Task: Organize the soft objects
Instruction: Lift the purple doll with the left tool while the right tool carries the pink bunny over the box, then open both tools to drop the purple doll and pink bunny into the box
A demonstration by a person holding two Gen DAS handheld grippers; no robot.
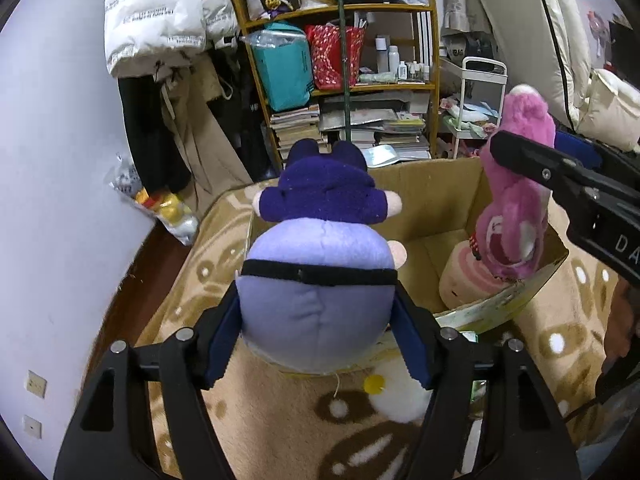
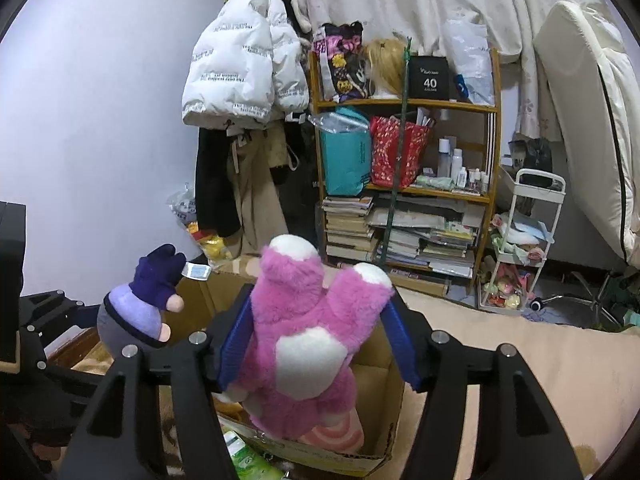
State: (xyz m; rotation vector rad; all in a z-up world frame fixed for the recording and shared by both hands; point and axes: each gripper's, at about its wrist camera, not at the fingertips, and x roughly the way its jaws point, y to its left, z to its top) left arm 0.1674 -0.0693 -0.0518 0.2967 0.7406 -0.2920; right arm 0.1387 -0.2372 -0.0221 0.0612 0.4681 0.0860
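Left gripper (image 1: pixel 320 320) fingers spread wide, pinching the purple plush (image 1: pixel 320 276) over the near edge of the cardboard box (image 1: pixel 436 188), right gripper (image 2: pixel 316 344) clamping the pink bear (image 2: pixel 308 332) above the box, striped pink roll plush (image 1: pixel 468 280) inside it clearest from the left wrist, beige patterned blanket (image 1: pixel 280 420) beneath, bookshelf (image 2: pixel 404 184) clearest from the right wrist.

1. Left wrist view: mounted just behind the left claw (image 1: pixel 320 328), looking forward and slightly down, very close to the purple plush (image 1: pixel 320 280), over the near left edge of the cardboard box (image 1: pixel 432 184).
2. Right wrist view: mounted behind the right claw (image 2: pixel 316 344), facing forward and slightly down over the box's right side, close to the pink plush (image 2: pixel 308 332).
3. Shared by both: box (image 2: pixel 384 376), both plushes, wooden bookshelf (image 1: pixel 340 88) (image 2: pixel 408 192), white jacket (image 1: pixel 156 20) (image 2: pixel 240 72), white cart (image 1: pixel 480 92) (image 2: pixel 532 240).
4. Cross-sight: right claw (image 1: pixel 516 160) at right edge of left view; left claw (image 2: pixel 90 316) at left edge of right view.
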